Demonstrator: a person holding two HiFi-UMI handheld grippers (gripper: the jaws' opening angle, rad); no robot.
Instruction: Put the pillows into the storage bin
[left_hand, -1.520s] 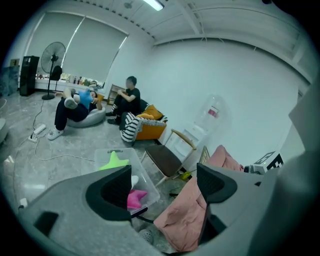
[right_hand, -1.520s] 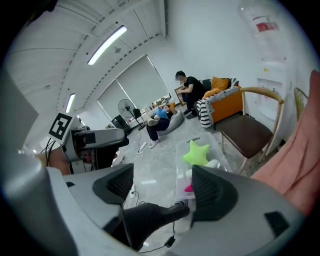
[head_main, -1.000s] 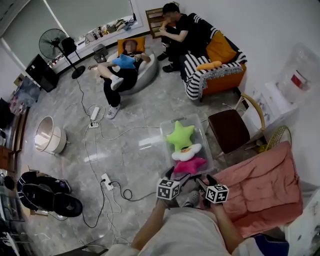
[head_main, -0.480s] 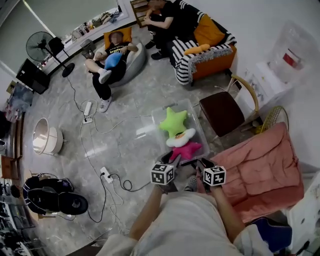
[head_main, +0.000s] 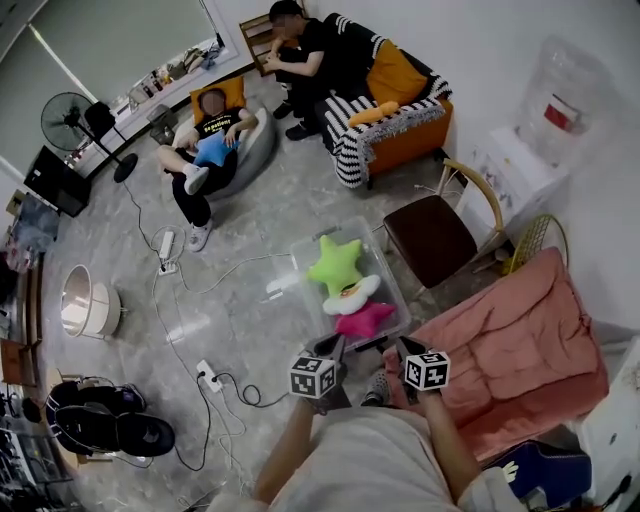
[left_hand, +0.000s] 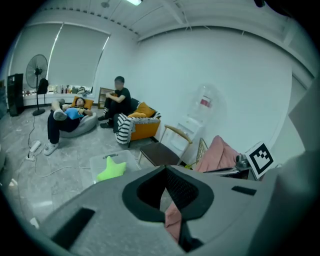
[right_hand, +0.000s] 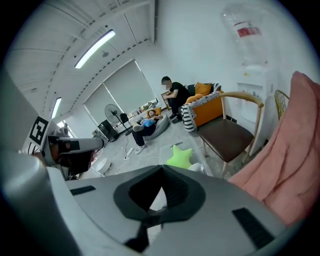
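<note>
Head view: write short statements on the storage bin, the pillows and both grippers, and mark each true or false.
1. The green star pillow lies in the storage bin. True.
2. The storage bin stands on a chair seat. False: it stands on the floor, beside the brown chair.
3. The left gripper and the right gripper are both shut and hold no pillow. True.
4. The pink star pillow lies on the sofa. False: it lies in the storage bin, at the end nearest the grippers.
</note>
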